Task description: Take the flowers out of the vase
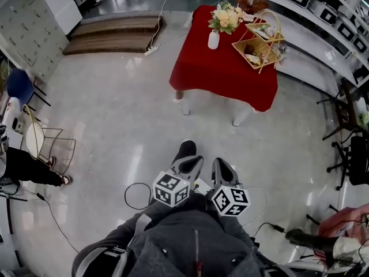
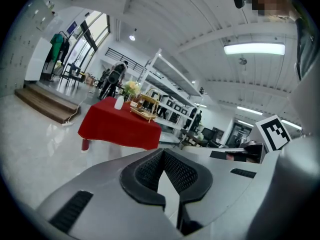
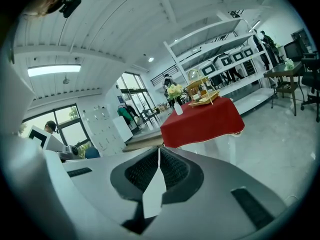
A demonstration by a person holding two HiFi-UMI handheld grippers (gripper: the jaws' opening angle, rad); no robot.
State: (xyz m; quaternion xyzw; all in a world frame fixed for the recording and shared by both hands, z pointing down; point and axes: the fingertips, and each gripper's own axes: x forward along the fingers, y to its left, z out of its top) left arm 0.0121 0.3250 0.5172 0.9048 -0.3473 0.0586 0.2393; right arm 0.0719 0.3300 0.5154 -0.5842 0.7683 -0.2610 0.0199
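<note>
Both tools sit close to the body: left gripper (image 1: 185, 150) and right gripper (image 1: 222, 165) are clenched tip to tip with nothing between. Flowers (image 1: 226, 17) are in the white vase (image 1: 213, 40) on the red table (image 1: 225, 68), well ahead of both. Looks like the approach step. Next: close in, open one at the stems.

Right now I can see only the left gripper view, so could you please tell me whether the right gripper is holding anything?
Observer: No. The right gripper is shut, with nothing between its jaws.
Operator: Thank you. Is anything lying on the floor close to the person?
Observer: Yes. The head view shows a looped cable on the floor at the person's left, close to the body.
</note>
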